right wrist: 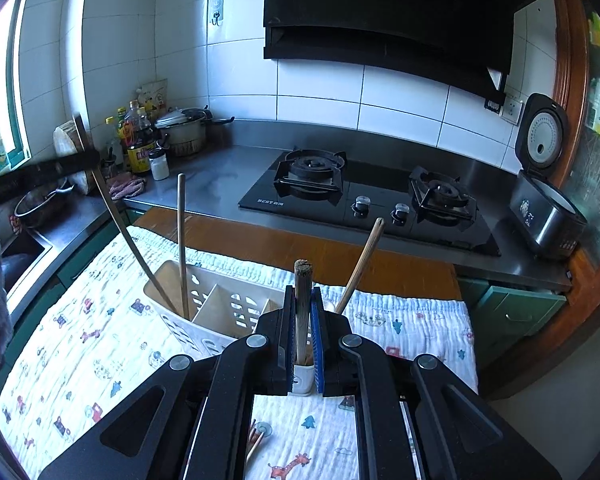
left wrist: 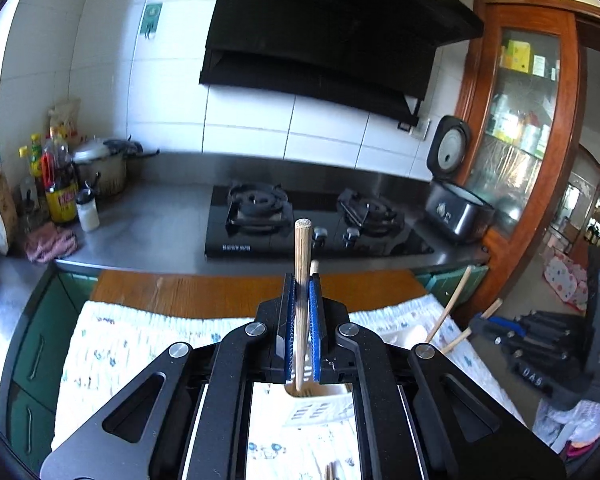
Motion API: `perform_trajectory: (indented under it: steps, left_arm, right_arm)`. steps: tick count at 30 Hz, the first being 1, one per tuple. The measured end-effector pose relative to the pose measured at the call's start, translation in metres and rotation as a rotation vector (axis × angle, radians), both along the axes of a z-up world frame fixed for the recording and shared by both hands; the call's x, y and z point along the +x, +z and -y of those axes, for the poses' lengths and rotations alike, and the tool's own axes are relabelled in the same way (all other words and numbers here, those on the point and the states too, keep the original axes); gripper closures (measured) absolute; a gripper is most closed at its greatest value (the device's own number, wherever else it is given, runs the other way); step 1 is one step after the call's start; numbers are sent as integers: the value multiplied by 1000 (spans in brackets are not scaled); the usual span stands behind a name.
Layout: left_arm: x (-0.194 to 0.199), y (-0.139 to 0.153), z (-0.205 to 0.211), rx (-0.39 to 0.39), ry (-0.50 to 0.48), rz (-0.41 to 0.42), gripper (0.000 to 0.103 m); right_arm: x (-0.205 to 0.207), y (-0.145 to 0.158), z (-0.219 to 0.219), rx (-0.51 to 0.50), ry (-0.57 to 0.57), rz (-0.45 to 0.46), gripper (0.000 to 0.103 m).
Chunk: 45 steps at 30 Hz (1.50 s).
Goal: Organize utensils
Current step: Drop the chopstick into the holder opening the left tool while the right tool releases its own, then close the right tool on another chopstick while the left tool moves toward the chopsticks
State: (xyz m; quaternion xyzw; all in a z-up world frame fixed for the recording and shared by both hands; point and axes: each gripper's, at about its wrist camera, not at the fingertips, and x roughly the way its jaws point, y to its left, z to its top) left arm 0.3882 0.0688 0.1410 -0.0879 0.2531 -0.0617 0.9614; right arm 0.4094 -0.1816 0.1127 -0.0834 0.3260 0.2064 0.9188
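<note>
Left gripper (left wrist: 303, 320) fingers are pinching an upright chopstick (left wrist: 302, 280), tip sitting in the white slotted holder (left wrist: 320, 404). Right gripper (right wrist: 303, 320) fingers are clamping a second chopstick (right wrist: 302, 300) over the holder's (right wrist: 220, 304) near end. Two sticks (right wrist: 182, 248) are already leaning in its left compartment, one (right wrist: 360, 264) at the right. Loose chopsticks (right wrist: 256, 444) are lying on the patterned cloth (right wrist: 100, 360). Gas hob (right wrist: 364, 196) and rice cooker (right wrist: 548, 216) are standing on the counter (right wrist: 220, 176) behind.

A white cloth (right wrist: 80, 344) printed with small red, blue and orange figures is seen at lower left; a cream slotted caddy (right wrist: 220, 312), pale wooden chopsticks (right wrist: 183, 240) and blue gripper pads (right wrist: 316, 340) are shown centrally.
</note>
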Motion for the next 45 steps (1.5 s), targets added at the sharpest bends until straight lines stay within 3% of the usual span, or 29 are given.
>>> perform_trajectory:
  steps: [7,12,16,18,20,23,29,40,45]
  left_arm:
    - [0,-19,0,14,-4,-56,97]
    - [-11,-14,-1,17,-12,-46,94]
    - [-31,-5,-3,30,-1,-11,54]
    - [-44,-2,-5,23,-3,7,48]
    - [-60,1,-10,-1,-3,19,31]
    - [-84,-1,-15,-3,-1,36,30]
    - [-134,-12,-19,12,16,61,16]
    - [-208,-62,-14,16,1,-11,16]
    - [-236,-83,-14,13,29,-22,16]
  right_arm:
    - [-7,8,1,20,1,20,95]
    - [-23,27,8,29,-10,72,82]
    - [-45,42,16,51,-15,111,67]
    - [-61,45,20,58,-17,128,59]
    - [-77,43,23,58,-15,137,54]
    - [-102,34,25,59,-6,134,48]
    - [-147,0,24,63,11,93,46]
    - [-216,-105,14,-22,-22,-62,46]
    - [-230,-151,20,3,-77,-167,52]
